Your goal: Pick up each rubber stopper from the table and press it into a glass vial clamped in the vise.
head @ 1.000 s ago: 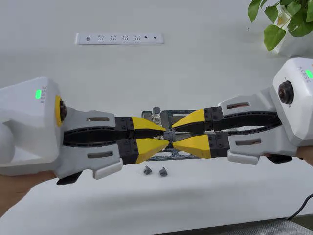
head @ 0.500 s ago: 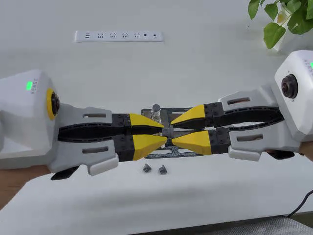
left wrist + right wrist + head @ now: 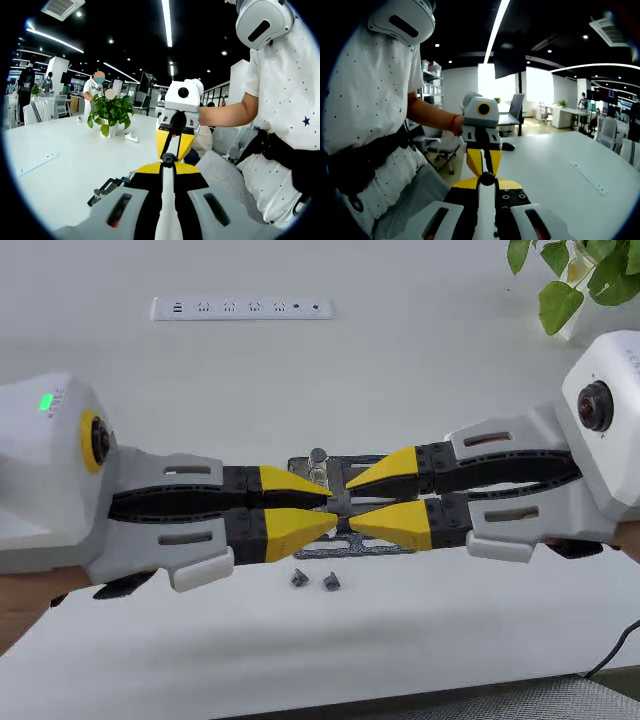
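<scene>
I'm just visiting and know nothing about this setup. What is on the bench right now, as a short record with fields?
left gripper: fingers seemingly closed on the held stopper
right gripper: tip to tip with the left, apparently pinching the same stopper
held stopper: small, dark, above the vise
vise: on the table, beneath the fingertips
vial: upright in the vise, grey stopper on top
loose stoppers: two, on the table in front of the vise
background: power strip, plant
</scene>
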### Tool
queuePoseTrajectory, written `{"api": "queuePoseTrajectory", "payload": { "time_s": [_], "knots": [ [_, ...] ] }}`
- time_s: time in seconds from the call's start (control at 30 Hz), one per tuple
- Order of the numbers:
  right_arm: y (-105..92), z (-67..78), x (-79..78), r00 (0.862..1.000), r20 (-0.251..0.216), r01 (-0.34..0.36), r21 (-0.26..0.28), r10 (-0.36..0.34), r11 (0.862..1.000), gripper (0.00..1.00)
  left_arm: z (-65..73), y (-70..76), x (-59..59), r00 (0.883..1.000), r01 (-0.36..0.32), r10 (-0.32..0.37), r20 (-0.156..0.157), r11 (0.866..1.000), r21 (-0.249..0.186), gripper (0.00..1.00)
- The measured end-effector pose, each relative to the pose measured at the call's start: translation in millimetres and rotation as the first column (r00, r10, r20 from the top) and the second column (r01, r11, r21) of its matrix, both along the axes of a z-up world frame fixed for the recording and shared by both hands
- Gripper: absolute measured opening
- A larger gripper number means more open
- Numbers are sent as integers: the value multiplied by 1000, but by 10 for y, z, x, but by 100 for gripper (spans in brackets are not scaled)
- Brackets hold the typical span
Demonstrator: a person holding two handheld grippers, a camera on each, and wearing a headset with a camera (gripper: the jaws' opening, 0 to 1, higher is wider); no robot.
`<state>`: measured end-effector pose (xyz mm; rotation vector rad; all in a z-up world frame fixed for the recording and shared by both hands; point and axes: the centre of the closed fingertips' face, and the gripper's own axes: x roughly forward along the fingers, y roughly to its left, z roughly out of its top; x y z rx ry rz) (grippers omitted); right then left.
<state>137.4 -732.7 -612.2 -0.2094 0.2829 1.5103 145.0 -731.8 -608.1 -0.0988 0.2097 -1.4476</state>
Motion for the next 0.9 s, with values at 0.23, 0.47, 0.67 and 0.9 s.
{"api": "queuePoseTrajectory", "payload": {
  "time_s": [0.23, 0.47, 0.67, 0.9],
  "knots": [
    [29, -11, -10, 1000, -14, 7, -11, -7, 1000, 6, -20, 5, -11, 1000, -1, 1, 9, 1000, 8, 4],
    [57, -39, 3, 999, -25, 19, -23, -19, 1000, 5, -46, 24, -1, 1000, -16, 16, 18, 1000, 12, 4],
    [89, -71, 34, 999, -34, 26, -48, -27, 999, 5, -74, 48, 15, 999, -36, 36, 26, 999, 14, 6],
    [74, -96, 130, 998, -42, 40, -92, -44, 995, 5, -127, 145, 85, 997, -70, 69, 34, 997, 24, 10]
  ]
}}
